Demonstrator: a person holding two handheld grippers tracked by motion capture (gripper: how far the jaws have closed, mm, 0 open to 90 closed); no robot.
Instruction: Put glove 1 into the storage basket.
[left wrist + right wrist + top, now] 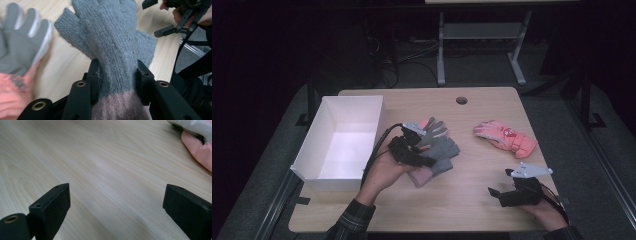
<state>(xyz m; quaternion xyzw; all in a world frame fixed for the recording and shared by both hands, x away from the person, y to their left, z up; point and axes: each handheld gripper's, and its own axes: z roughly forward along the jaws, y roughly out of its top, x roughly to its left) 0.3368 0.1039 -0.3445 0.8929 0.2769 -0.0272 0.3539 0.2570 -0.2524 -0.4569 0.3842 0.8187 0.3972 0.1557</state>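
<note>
At the table's left edge stands a white open box [343, 145] on the light wooden table [472, 195]. Just to its right the left gripper [424, 150] is clamped on a grey knitted glove [443, 150] with a pale pink cuff; in the left gripper view both jaws press into the glove [113, 47] just above the cuff, the knitted fingers spreading out beyond them. Beside it sits a grey and pink ski glove [432, 130], seen close at the left of the left gripper view [21, 45], partly blurred. Further right, well apart, a second pink ski glove [507, 139] lies flat on the tabletop. Nearest the person at the right, the right gripper [502, 192] rests low by the table's edge, its jaws spread wide with bare wood between them [115, 202]; a pink glove edge [197, 150] shows at the top right corner there
</note>
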